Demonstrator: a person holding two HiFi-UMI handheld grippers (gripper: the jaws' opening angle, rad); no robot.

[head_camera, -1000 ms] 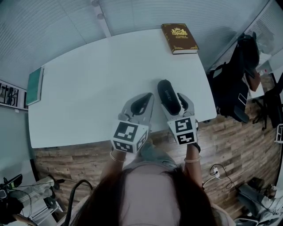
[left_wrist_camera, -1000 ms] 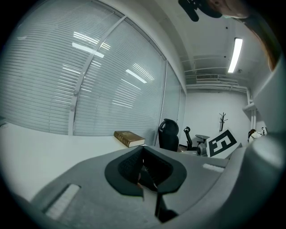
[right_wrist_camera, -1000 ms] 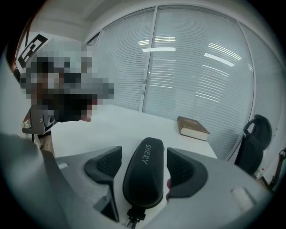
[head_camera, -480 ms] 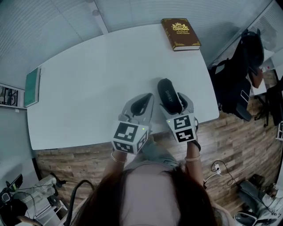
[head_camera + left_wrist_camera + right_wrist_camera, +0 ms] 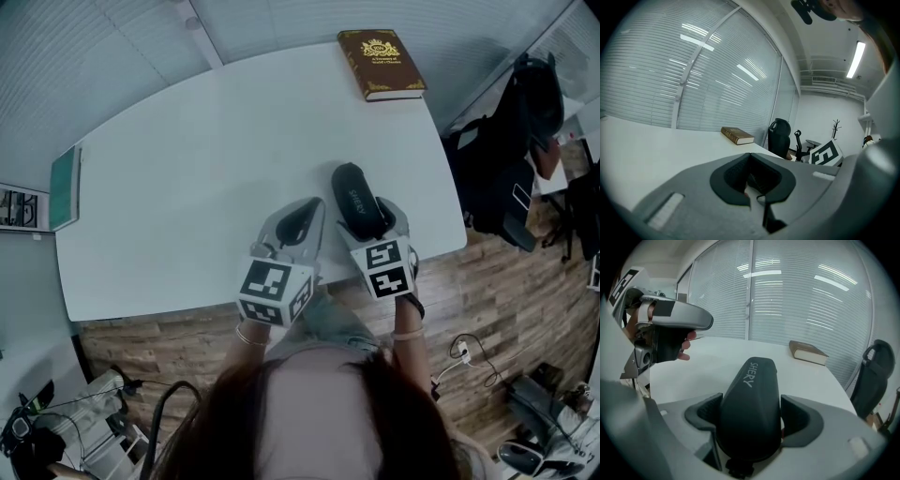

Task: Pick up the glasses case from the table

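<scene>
Left gripper (image 5: 751,155), just left of the case (image 5: 352,199), has its jaws together on nothing. Right gripper (image 5: 750,411) straddles the case's near end, its jaws wide and just opening. The case lies on the table (image 5: 187,178). Beyond the case lies a brown book (image 5: 380,63), and far to its left a green book (image 5: 66,186).

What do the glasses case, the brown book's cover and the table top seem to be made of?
Glasses case: probably a hard shell in matt black fabric or leatherette; dull surface, white printed lettering.
Book: brown leather-look cover with gold stamping; true material unclear.
Table: smooth white laminate or painted board, likely; even, faintly glossy top.
</scene>
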